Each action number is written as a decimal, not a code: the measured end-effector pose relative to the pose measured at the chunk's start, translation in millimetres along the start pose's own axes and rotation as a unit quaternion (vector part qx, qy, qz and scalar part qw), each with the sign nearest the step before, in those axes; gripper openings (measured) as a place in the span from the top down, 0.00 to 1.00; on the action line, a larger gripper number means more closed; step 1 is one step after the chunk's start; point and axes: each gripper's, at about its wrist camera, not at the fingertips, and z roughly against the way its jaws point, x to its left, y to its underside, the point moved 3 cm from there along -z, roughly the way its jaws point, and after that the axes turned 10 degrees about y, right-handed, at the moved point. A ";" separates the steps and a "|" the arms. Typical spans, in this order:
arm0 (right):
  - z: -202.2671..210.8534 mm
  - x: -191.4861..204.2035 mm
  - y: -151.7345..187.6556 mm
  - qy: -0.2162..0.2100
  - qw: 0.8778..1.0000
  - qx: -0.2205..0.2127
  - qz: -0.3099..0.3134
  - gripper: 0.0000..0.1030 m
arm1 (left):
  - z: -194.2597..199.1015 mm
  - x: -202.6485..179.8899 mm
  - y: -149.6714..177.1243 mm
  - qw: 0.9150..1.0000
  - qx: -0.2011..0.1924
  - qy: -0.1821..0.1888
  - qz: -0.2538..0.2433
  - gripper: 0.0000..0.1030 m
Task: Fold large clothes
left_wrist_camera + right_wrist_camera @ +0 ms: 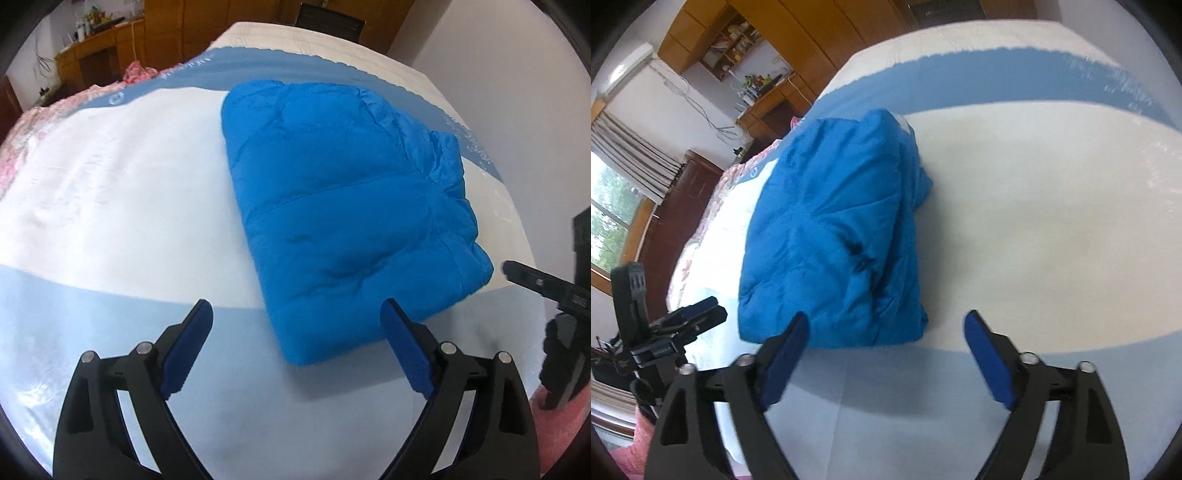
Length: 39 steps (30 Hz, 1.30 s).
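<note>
A bright blue padded jacket (pixel 347 206) lies folded into a thick rectangle on the bed's white and pale blue cover (pixel 110 192). My left gripper (pixel 296 306) hovers open just over the bundle's near corner, with no cloth pinched between its blue pads. In the right wrist view the same jacket (pixel 834 236) sits ahead and to the left. My right gripper (pixel 887 318) stands wide open above the cover by the jacket's near edge, and holds nothing. The left gripper (pixel 701 314) also shows at that view's left edge.
A pink floral blanket (pixel 33 129) lies along the bed's far left side. Wooden cabinets and a cluttered desk (pixel 768 99) stand behind the bed, with a window (pixel 609 214) at the left. A dark chair (pixel 332 18) stands past the far end.
</note>
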 end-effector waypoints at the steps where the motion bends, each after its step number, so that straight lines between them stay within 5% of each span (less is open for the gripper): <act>1: 7.2 2.7 2.9 0.010 1.000 -0.004 0.003 0.11 | -2.1 0.2 -0.5 1.000 -0.002 -0.007 -0.002 0.11; 6: 38.6 24.5 11.5 0.065 0.997 -0.027 0.021 0.05 | 20.8 -18.8 7.7 0.999 -0.032 -0.032 -0.003 0.09; 13: 72.2 40.8 25.3 0.088 0.995 -0.028 0.036 0.04 | 72.0 -32.6 34.8 0.997 -0.057 -0.047 -0.015 0.08; 27: 108.8 66.4 51.7 0.121 0.991 -0.022 0.049 0.04 | 118.1 -46.2 64.3 0.994 -0.048 -0.090 -0.029 0.08; 39: 111.9 75.2 81.2 0.141 0.988 0.020 0.054 0.04 | 129.7 -50.3 91.7 0.995 -0.022 -0.091 -0.035 0.08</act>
